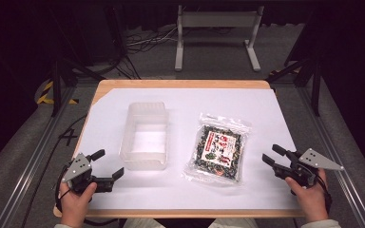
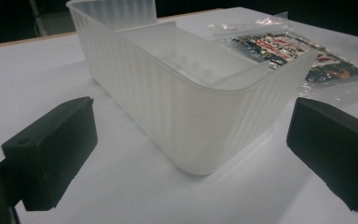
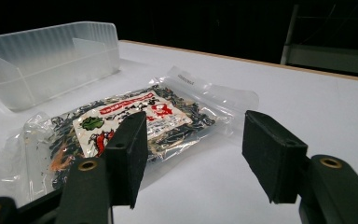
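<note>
A clear ribbed plastic container [image 1: 142, 164] stands empty left of the table's middle. Right of it, a sealed clear packet of dark dried food with a red and white label [image 1: 217, 149] lies flat. My left gripper [image 1: 108, 164] rests near the front left edge, open, with its jaws pointing at the container's near corner [image 2: 186, 116] and nothing between them. My right gripper [image 1: 273, 155] sits at the front right, open, a short way from the packet's edge [image 3: 130, 121] and not touching it. The container [image 3: 46, 60] is seen beyond the packet.
A white sheet [image 1: 185, 190] covers the wooden table [image 1: 180, 84]. Metal frame rails [image 1: 33, 156] run along both sides. On the floor beyond the far edge are a white metal stand [image 1: 216, 33] and cables [image 1: 142, 42].
</note>
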Motion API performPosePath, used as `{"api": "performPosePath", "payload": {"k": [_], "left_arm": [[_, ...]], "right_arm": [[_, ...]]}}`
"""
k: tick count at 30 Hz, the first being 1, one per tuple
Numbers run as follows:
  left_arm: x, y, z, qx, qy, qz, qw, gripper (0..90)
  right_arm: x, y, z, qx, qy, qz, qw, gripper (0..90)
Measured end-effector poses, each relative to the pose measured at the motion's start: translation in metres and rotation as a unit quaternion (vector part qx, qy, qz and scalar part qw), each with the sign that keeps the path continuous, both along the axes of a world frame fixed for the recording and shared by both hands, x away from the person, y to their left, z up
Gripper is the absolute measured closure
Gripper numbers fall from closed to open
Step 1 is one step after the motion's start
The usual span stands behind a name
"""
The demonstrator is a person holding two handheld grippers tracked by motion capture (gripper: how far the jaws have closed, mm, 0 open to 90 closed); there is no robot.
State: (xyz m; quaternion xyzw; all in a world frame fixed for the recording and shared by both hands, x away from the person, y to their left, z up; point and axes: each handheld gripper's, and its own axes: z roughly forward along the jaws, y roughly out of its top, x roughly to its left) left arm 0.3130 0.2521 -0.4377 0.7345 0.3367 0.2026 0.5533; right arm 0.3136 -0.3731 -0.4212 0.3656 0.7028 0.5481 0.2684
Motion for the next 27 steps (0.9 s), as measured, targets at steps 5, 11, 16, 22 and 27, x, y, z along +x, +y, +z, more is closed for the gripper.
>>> {"api": "performPosePath", "payload": {"k": [5, 11, 16, 22, 27], "left_arm": [[0.001, 0.003, 0.000, -0.019, 0.001, 0.004, 0.9998, 1.4], [0.001, 0.000, -0.001, -0.012, 0.003, 0.005, 0.9999, 1.4], [0.002, 0.000, -0.002, -0.015, 0.005, 0.005, 0.9999, 1.3], [0.002, -0.001, -0.005, -0.018, 0.001, 0.009, 0.9998, 1.8], [0.003, 0.003, -0.006, -0.018, 0.007, 0.015, 0.9997, 1.8]], "right_arm": [[0.003, 0.000, 0.005, 0.004, -0.003, 0.001, 1.0000, 40.2], [0.011, 0.008, 0.010, 0.003, 0.010, 0.013, 0.9999, 38.5], [0.027, 0.016, 0.023, 0.001, 0.014, 0.017, 0.9998, 37.8], [0.046, 0.022, 0.036, 0.000, 0.021, 0.017, 0.9996, 31.7], [0.065, 0.027, 0.040, 0.003, 0.029, 0.014, 0.9995, 29.6]]}}
